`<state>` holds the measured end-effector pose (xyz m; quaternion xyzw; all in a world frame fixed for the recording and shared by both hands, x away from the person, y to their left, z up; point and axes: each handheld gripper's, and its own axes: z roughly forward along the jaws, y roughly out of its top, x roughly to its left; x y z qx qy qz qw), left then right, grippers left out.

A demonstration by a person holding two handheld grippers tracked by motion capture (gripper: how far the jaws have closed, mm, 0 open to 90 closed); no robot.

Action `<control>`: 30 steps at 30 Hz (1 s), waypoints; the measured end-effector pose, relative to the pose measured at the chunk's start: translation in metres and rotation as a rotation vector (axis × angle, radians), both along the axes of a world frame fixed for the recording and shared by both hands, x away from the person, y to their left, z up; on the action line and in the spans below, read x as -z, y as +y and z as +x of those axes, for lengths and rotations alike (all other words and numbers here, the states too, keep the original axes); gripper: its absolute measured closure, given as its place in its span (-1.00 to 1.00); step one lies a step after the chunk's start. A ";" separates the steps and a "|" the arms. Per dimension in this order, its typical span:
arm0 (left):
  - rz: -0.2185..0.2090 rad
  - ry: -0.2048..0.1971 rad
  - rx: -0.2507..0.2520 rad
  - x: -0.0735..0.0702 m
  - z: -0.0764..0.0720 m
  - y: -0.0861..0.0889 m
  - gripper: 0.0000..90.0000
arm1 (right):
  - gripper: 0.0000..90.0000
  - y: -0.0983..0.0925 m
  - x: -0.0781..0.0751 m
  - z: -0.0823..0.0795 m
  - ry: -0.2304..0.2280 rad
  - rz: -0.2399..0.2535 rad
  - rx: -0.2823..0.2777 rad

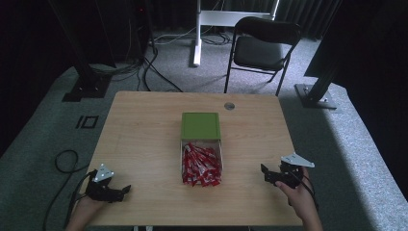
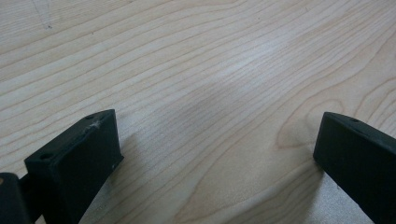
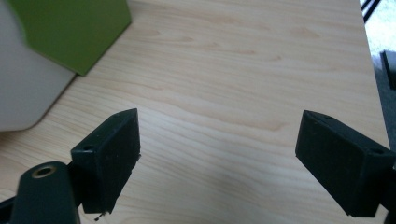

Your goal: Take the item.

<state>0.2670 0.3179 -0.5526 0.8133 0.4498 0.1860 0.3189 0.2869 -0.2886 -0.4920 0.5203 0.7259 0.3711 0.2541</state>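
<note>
A clear box (image 1: pixel 183 161) full of red sachets (image 1: pixel 200 165) sits at the middle of the wooden table (image 1: pixel 144 134), with a green lid (image 1: pixel 200 125) lying against its far end. My left gripper (image 1: pixel 126 189) rests near the front left corner, open and empty, jaws wide over bare wood (image 2: pixel 219 121). My right gripper (image 1: pixel 264 172) sits near the front right edge, open and empty; in the right gripper view (image 3: pixel 217 154) the box's pale wall (image 3: pixel 23 88) and the green lid (image 3: pixel 74 28) lie to its left.
A small round grommet (image 1: pixel 229 106) is set in the table's far edge. Beyond the table stand a black folding chair (image 1: pixel 262 48), a white post (image 1: pixel 197 33), dark frame legs (image 1: pixel 86 82) and cables (image 1: pixel 144 67) on grey carpet.
</note>
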 end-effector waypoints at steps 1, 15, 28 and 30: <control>0.000 0.000 0.000 0.000 0.000 0.000 -0.97 | -0.70 0.000 0.000 0.000 0.000 0.000 0.000; 0.001 0.000 0.001 0.000 0.000 0.000 -0.97 | -0.70 0.032 -0.034 0.005 -0.074 0.033 -0.088; 0.001 0.000 0.001 0.000 0.000 0.000 -0.97 | -0.70 0.067 -0.053 0.008 -0.117 0.066 -0.192; 0.001 0.000 0.000 0.000 0.000 0.000 -0.97 | -0.70 0.072 -0.055 0.009 -0.120 0.070 -0.207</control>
